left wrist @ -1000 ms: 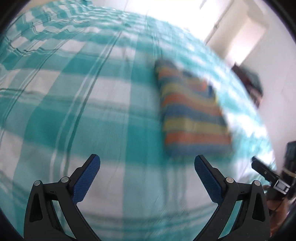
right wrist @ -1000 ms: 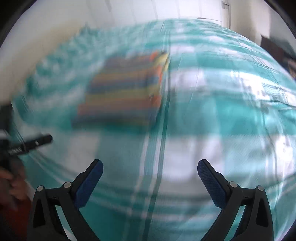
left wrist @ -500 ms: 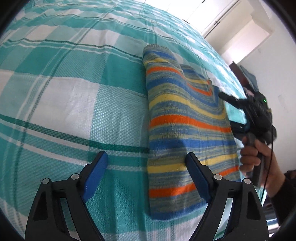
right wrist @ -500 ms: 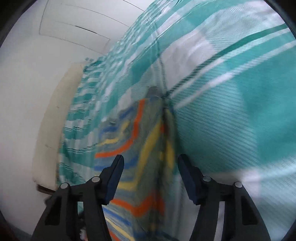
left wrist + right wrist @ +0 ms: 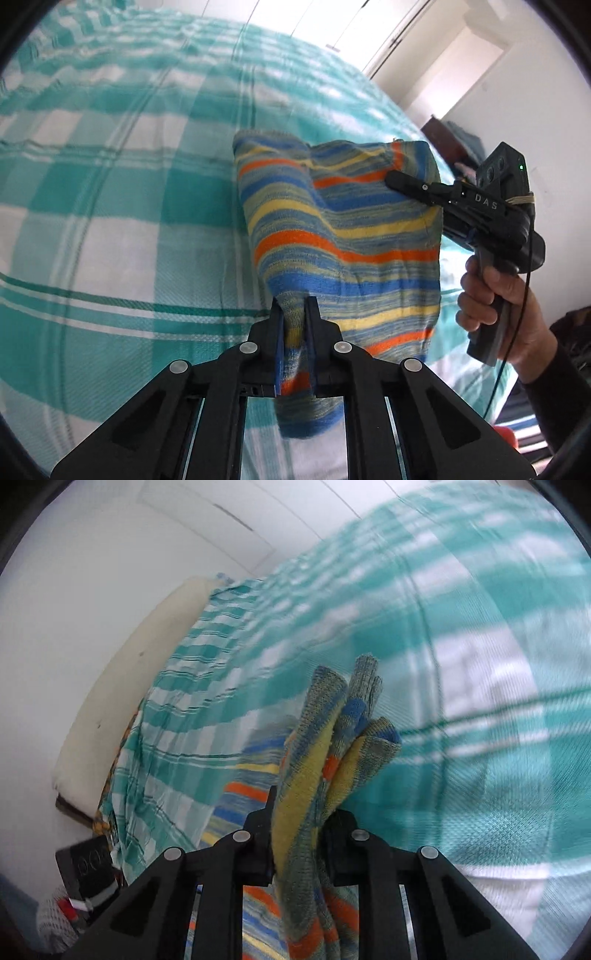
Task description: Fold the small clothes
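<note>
Above the teal checked bedspread [image 5: 110, 240], I pinch the striped knit garment [image 5: 343, 236] in both closing tools, left gripper [image 5: 293, 325] and right gripper [image 5: 299, 834] biting bunched edges; soft, limp, light, best held by corners

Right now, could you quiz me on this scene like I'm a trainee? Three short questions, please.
1. True or false: the left claw grips the striped garment.
2. What does the garment hang over? A bare wooden floor; B teal checked bedspread; C sink.
3. Fill in: the right claw has ___ fabric bunched between its fingers.

Key: 1 true, its jaws closing on the cloth. 2 B. 3 striped, jaws closing too.
</note>
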### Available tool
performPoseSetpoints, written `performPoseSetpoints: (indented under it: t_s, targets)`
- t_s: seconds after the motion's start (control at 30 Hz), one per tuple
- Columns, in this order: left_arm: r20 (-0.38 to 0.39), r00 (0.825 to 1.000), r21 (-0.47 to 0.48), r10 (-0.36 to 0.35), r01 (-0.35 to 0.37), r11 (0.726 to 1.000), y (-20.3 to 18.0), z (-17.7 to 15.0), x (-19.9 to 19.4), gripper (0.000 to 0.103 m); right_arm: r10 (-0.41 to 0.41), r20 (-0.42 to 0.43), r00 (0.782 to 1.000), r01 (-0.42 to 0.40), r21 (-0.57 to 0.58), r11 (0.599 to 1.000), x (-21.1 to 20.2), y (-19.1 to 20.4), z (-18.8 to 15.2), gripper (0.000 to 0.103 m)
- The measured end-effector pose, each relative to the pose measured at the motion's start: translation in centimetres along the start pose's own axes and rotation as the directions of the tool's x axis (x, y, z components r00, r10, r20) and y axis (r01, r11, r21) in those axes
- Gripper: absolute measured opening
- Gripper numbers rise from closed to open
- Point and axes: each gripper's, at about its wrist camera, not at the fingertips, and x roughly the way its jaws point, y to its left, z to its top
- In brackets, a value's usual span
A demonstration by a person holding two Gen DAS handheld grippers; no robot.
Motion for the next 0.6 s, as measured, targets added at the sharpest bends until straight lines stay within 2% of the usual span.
performPoseSetpoints:
  t_s: [0.07, 0.17, 0.23, 0.27, 0.3, 0.33, 0.37, 0.43, 0.47, 0.5, 0.57, 0.6]
  targets:
    - [0.017, 1.0, 0.009, -0.01, 0.01, 1.0, -0.3, 0.2, -1.5, 0.008, 0.006, 0.017, 1.0, -0.006, -0.033, 0.999, -1.3, 2.0, 0.7, 0.02]
    - [0.028, 1.0, 0.026, 0.003, -0.003, 1.0, -0.5, 0.7, -1.5, 0.009, 0.017, 0.043, 0.999, -0.015, -0.054, 0.998, -3.6, 3.2, 1.0, 0.02]
    - [0.002, 0.999, 0.006, 0.046, -0.046, 0.999, 0.0, 0.1, 0.1, 0.024, -0.009, 0.051, 0.999, 0.012, -0.063, 0.998, -3.9, 3.1, 1.1, 0.02]
    - [-0.018, 0.996, -0.001, 0.09, -0.09, 0.996, 0.0, 0.1, 1.7, 0.042, -0.029, 0.048, 0.998, 0.031, -0.059, 0.998, -3.8, 2.5, 1.0, 0.025]
    - [-0.034, 0.988, 0.002, 0.147, -0.147, 0.989, 0.1, -0.4, 2.7, 0.048, -0.063, 0.034, 0.997, 0.065, -0.037, 0.997, -3.3, 1.6, 1.0, 0.042]
    - [-0.045, 0.976, 0.021, 0.213, -0.213, 0.977, 0.1, -1.1, 3.2, 0.048, -0.12, 0.019, 0.993, 0.121, -0.014, 0.993, -3.1, 0.5, 0.9, 0.057]
    - [-0.044, 0.967, 0.045, 0.251, -0.249, 0.967, 0.0, -1.8, 3.1, 0.049, -0.212, 0.013, 0.977, 0.212, 0.016, 0.977, -3.1, -0.7, 0.6, 0.078]
    - [0.005, 0.96, 0.09, 0.279, -0.279, 0.956, -0.7, -3.7, 1.4, 0.063, -0.319, 0.038, 0.947, 0.317, 0.044, 0.947, -4.5, -1.7, -0.5, 0.079]
    - [0.034, 0.951, 0.109, 0.308, -0.31, 0.945, -1.1, -4.3, 0.5, 0.079, -0.342, 0.046, 0.938, 0.34, 0.041, 0.939, -5.3, -1.5, -1.1, 0.087]
    - [0.064, 0.939, 0.126, 0.338, -0.343, 0.931, -1.5, -4.9, -0.4, 0.089, -0.38, 0.048, 0.924, 0.379, 0.018, 0.925, -6.2, -1.0, -2.0, 0.097]
    - [0.125, 0.915, 0.168, 0.383, -0.4, 0.901, -2.7, -6.4, -2.6, 0.096, -0.453, 0.044, 0.89, 0.455, -0.061, 0.888, -7.8, 0.9, -3.7, 0.1]
    - [0.129, 0.911, 0.183, 0.391, -0.41, 0.894, -3.0, -6.6, -3.1, 0.097, -0.49, 0.039, 0.871, 0.491, -0.116, 0.864, -8.5, 2.1, -4.9, 0.1]
